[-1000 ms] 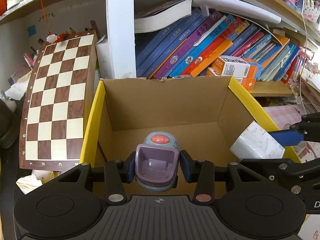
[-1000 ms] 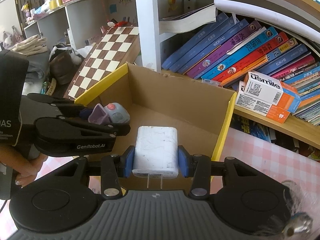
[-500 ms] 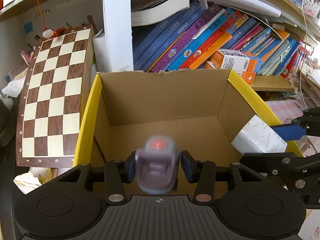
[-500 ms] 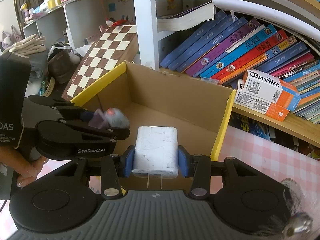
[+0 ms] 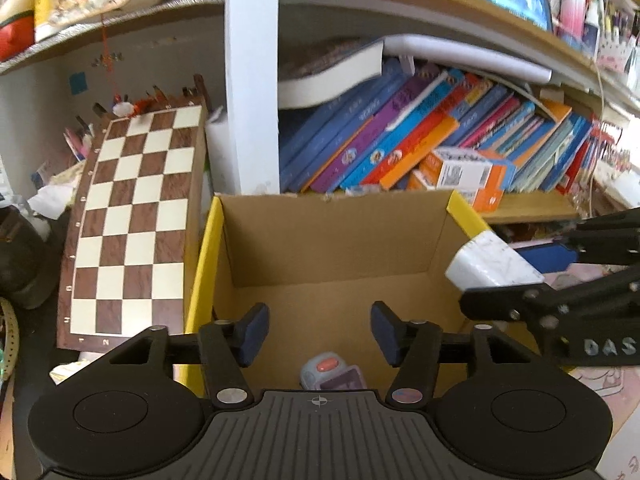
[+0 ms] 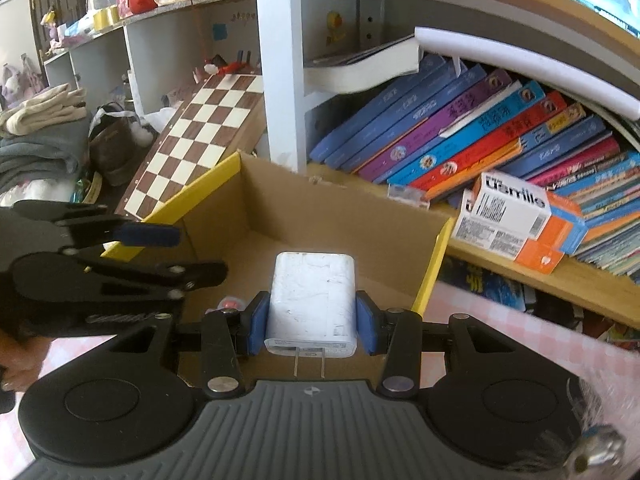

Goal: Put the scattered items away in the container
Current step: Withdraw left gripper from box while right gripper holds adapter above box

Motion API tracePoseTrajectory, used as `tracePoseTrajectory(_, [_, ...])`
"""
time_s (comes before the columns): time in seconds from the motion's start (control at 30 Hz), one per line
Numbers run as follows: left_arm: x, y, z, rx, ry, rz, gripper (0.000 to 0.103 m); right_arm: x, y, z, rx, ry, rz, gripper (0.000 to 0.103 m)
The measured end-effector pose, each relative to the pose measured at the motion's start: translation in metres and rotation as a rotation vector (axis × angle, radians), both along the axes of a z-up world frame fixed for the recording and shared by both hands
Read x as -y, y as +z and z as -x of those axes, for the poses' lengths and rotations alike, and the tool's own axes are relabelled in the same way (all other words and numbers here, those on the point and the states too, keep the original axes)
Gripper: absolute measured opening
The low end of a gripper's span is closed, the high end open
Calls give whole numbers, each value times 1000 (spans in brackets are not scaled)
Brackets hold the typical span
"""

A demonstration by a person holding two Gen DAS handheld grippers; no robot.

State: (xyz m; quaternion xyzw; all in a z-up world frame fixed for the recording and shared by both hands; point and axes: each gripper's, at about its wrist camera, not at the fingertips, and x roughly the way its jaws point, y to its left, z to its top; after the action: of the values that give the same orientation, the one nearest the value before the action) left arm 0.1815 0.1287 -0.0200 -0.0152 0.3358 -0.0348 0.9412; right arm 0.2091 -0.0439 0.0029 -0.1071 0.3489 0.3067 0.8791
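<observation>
Over on the left, the chessboard (image 5: 132,224) leans against the shelf, just beside the cardboard box (image 5: 340,240) with its yellow rim. The left gripper (image 5: 316,334) hangs over the box, its jaws just opened and standing spread with nothing between them. Down on the box floor lies the little purple-and-grey toy (image 5: 332,374), red button up, half cut off by the gripper body, so how it sits is hard to say. It looks light hard plastic, likely no harm from a short drop.

Moving right, the right gripper (image 6: 310,322) hovers over the box's near edge, jaws pinching the white charger (image 6: 312,304) by its flat sides, prongs toward the camera. Smooth, stiff, a bit slippery I'd judge; that side grip suits it. The books (image 6: 460,132) on the shelf are blurred, and the worktop (image 6: 540,344) barely shows.
</observation>
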Motion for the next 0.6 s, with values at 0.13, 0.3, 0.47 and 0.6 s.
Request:
tracePoseTrajectory(0.13, [-1,6,20,32,15,20,60,1,5,-5,0,-2,-17,42])
tracePoseTrajectory(0.3, [-7,16,49,79,42,39,67,-2,7,-11,1,10,-16,42])
tracePoseTrajectory(0.47, [-11,16,63,74,59,22,69,-10,3,-14,-15,35,1,42])
tracePoseTrajectory(0.6, [-15,12,67,60,78,29,69,-16,-4,-17,-27,54,17,42])
